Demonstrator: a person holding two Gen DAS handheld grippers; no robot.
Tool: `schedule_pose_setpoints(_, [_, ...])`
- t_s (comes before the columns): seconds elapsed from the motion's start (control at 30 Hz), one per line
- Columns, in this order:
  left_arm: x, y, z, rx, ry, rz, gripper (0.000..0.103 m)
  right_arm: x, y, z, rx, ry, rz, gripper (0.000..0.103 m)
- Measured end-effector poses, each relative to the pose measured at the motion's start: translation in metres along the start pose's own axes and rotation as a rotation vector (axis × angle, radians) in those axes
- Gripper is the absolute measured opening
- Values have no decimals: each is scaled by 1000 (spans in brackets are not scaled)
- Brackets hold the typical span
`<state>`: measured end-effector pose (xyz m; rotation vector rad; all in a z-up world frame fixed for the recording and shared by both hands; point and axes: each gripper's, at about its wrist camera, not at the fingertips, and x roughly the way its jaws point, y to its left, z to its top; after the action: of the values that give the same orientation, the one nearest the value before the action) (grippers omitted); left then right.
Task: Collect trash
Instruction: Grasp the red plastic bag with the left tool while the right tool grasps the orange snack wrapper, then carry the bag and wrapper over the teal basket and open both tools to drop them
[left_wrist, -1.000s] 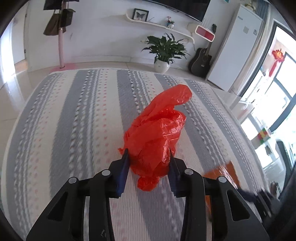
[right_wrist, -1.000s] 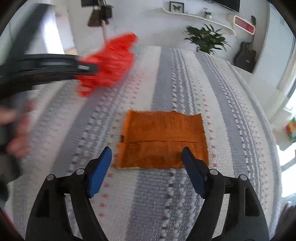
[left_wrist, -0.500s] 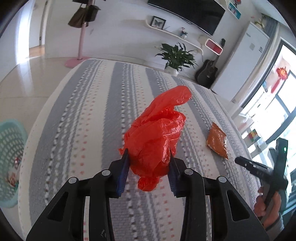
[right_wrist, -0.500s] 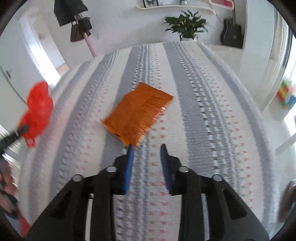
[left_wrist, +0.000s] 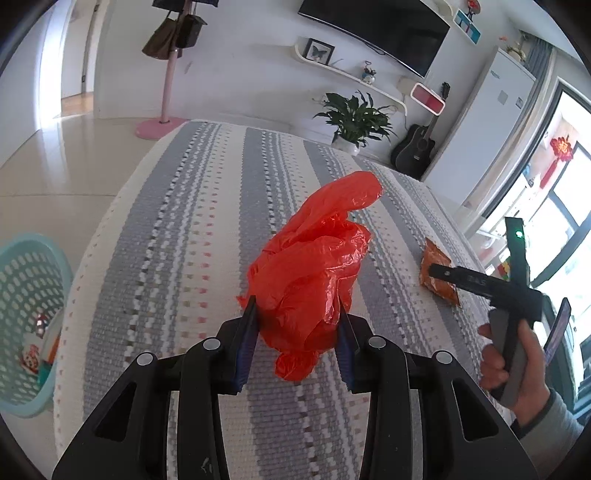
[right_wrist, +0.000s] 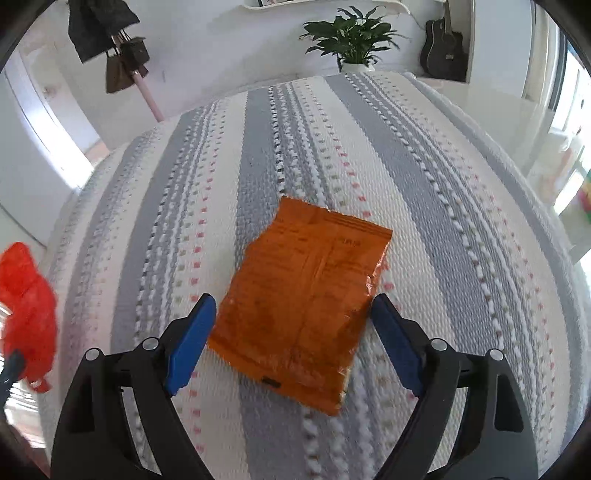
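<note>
A crumpled red plastic bag (left_wrist: 310, 280) hangs above the striped rug, and my left gripper (left_wrist: 297, 317) is shut on its lower part. The same red bag (right_wrist: 26, 314) shows at the left edge of the right wrist view. An orange snack packet (right_wrist: 303, 299) lies flat on the rug. My right gripper (right_wrist: 291, 332) hovers over the packet's near end, its jaws opening wide, with the packet between the blue pads (right_wrist: 190, 339) but not pressed. In the left wrist view the orange packet (left_wrist: 437, 273) sits at the right, partly behind the right gripper's fingers (left_wrist: 465, 278).
A grey and white striped rug (left_wrist: 192, 236) covers the floor. A teal laundry-style basket (left_wrist: 26, 317) with some litter inside stands off the rug's left edge. A potted plant (left_wrist: 354, 122), a guitar (left_wrist: 413, 151) and a pink coat stand (left_wrist: 166, 92) line the far wall.
My right gripper closed to a narrow gap, then spread wide again and moved over the orange packet. The left gripper carried the red bag leftward, bringing the teal basket into view.
</note>
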<state>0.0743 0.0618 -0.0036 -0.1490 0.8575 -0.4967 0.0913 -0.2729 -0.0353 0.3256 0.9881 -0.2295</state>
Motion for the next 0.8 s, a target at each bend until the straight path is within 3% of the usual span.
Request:
schedule_pose_setpoints(0.1, [-3,0,2,3,-8,6,35,1,12,-6,-51,-25,-48,70])
schedule_pose_setpoints(0.33, [-14,3,3,6,-38,7,35,1,24,-7,-108,-46,-32,17])
schedule_pose_setpoints(0.47, [-19,12,4,-17,-49,16,35,-4,46,-13,-176,-75,-12,9])
schedule_pose_setpoints(0.53, [-23,17,6,-30,-60,27,35,-13,55,-15,-175,-85,62,8])
schedule_pose_setpoints(0.8, [-70,59,19,-103,-165,115,35,-63,123,-9,-268,-184,228,6])
